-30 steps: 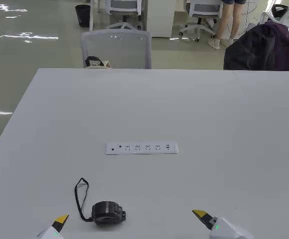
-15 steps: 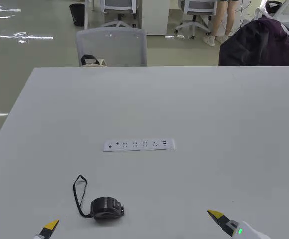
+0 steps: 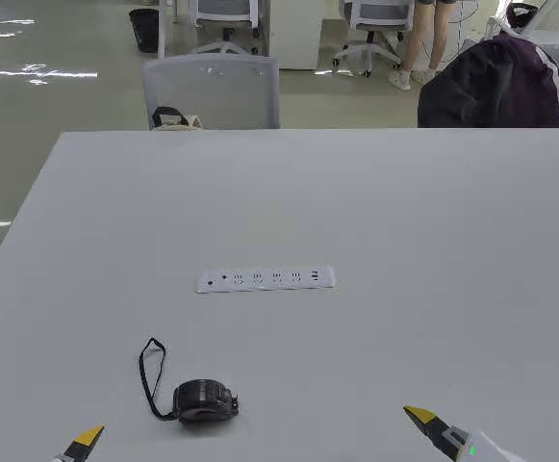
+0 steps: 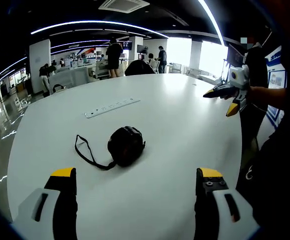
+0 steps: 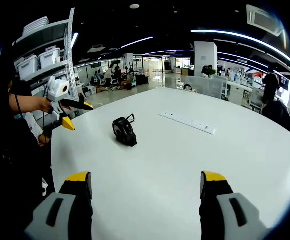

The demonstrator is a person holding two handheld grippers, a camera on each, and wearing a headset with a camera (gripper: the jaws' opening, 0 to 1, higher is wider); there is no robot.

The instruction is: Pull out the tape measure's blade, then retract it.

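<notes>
A black tape measure (image 3: pixel 204 400) with a thin black wrist loop (image 3: pixel 151 377) lies on the white table (image 3: pixel 356 192) near its front edge. No blade shows outside the case. In the left gripper view the tape measure (image 4: pixel 126 145) sits a little ahead of my open left gripper (image 4: pixel 135 182), whose jaws are empty. In the right gripper view the tape measure (image 5: pixel 124 131) lies farther off, ahead and left of my open right gripper (image 5: pixel 145 187). One yellow fingertip (image 3: pixel 88 436) of the left gripper and one fingertip (image 3: pixel 419 418) of the right gripper poke in at the head view's bottom edge.
A white power strip (image 3: pixel 266 279) lies flat in the table's middle, beyond the tape measure. A grey chair (image 3: pixel 212 91) stands at the far edge, and a dark jacket (image 3: pixel 495 87) hangs over another chair at the far right. People stand farther off in the office.
Both grippers have drawn back toward the bottom edge of the head view and spread apart. The tape measure has not moved; the head camera has shifted slightly.
</notes>
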